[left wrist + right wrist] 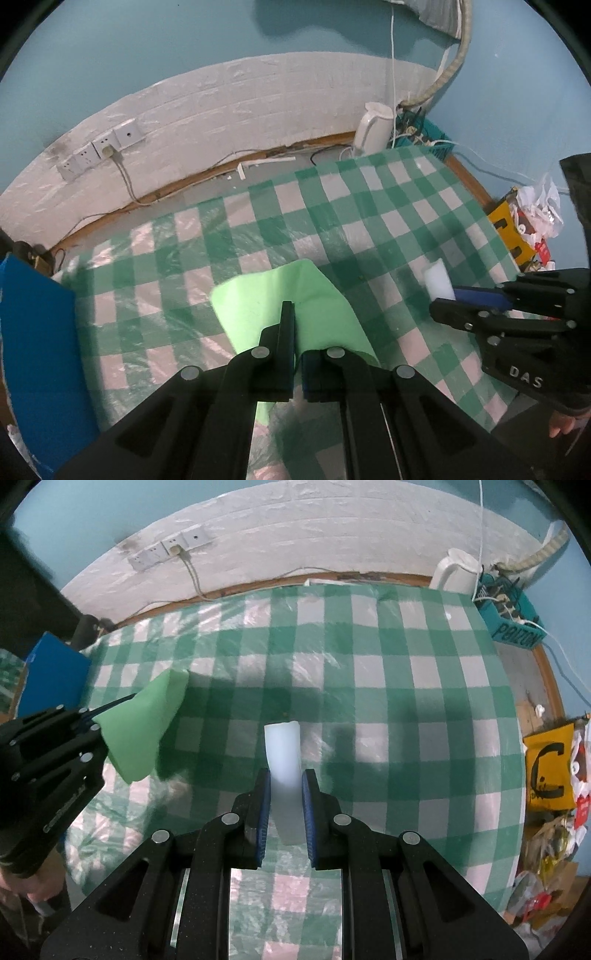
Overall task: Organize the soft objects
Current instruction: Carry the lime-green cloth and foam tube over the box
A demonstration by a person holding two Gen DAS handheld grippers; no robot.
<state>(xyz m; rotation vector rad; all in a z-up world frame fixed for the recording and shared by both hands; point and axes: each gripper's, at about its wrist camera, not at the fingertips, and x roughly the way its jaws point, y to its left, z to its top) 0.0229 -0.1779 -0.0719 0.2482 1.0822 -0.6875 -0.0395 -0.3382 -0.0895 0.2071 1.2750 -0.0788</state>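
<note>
My left gripper (295, 314) is shut on a light green cloth (258, 299) and holds it above the green and white checked tablecloth (369, 221). The cloth drapes over the fingers. In the right wrist view the same cloth (144, 723) hangs from the left gripper (107, 710) at the left. My right gripper (284, 779) is shut on a white foam block (282, 753) that sticks out forward between the blue pads (264, 805). The block (439, 282) and the right gripper (443, 301) show at the right of the left wrist view.
A white kettle (456, 572) and a teal basket (513, 616) of cables stand at the far right corner. A blue box (51, 672) sits off the left edge. A yellow bag (546, 768) and litter lie on the floor right. Wall sockets (170, 548) behind.
</note>
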